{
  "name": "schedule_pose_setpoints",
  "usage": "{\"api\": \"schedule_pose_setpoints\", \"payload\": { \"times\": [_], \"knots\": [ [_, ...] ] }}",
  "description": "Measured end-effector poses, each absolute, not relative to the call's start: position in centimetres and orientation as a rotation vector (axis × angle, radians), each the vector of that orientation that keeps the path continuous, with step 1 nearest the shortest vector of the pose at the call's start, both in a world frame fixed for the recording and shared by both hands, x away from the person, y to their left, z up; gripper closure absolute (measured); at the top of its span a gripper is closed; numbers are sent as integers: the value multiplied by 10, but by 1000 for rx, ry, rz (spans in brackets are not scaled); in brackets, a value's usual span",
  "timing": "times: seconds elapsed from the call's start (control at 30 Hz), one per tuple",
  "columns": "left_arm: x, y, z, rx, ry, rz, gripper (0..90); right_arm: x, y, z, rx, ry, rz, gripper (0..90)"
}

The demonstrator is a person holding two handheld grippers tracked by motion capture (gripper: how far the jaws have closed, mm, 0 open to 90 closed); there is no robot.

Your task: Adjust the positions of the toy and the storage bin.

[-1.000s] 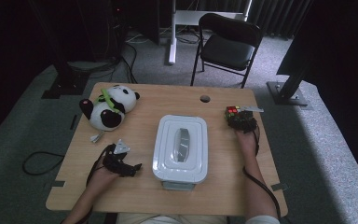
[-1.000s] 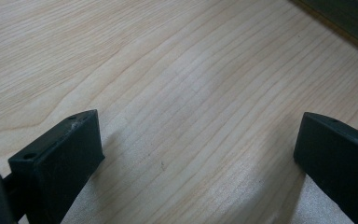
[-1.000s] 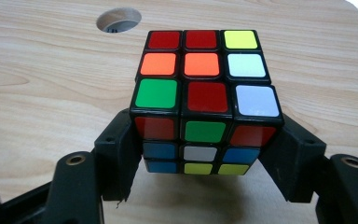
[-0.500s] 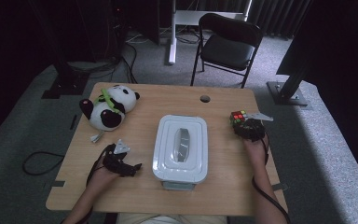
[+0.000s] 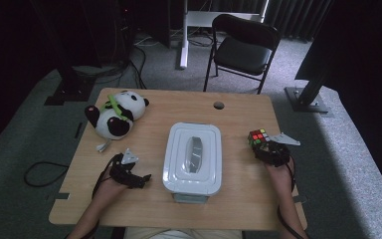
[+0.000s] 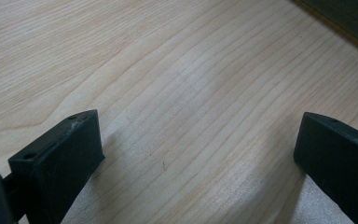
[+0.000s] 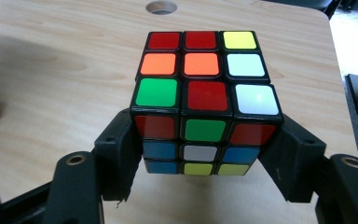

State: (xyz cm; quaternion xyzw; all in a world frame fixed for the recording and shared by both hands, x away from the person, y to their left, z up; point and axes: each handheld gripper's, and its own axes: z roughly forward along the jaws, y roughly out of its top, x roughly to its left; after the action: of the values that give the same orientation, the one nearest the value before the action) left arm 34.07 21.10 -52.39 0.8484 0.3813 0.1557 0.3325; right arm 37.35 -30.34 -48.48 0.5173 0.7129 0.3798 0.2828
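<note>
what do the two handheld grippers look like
Both are black. The left gripper has two chunky, blocky jaws with small screw holes, a grey three-cornered plate on top and a black cable trailing back. The right gripper has the same plate and cable. Forearms are bare, no sleeves.

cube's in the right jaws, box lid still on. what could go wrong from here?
1. The right hand-held gripper clamps only the lower layers of the puzzle cube; it might tip or twist out mid-carry.
2. The lid is on the white box, so the cube can't go in until it is removed.
3. The left hand-held gripper rests open on the table, near the box; a hasty lid grab could shove the box.
</note>
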Motion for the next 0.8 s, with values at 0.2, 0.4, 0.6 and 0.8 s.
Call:
{"api": "schedule_pose_setpoints", "payload": {
  "times": [0.2,0.4,0.6,0.8],
  "knots": [
    [341,211,-524,2218,997,407,17,349,-309,-482,1362,1912,1012,340],
    [341,211,-524,2216,998,408,17,325,-315,-483,1349,1933,1003,340],
    [341,211,-524,2215,999,408,17,303,-322,-488,1357,1951,985,340],
    [341,211,-524,2214,1000,409,17,289,-328,-489,1368,1949,989,340]
  ]
}}
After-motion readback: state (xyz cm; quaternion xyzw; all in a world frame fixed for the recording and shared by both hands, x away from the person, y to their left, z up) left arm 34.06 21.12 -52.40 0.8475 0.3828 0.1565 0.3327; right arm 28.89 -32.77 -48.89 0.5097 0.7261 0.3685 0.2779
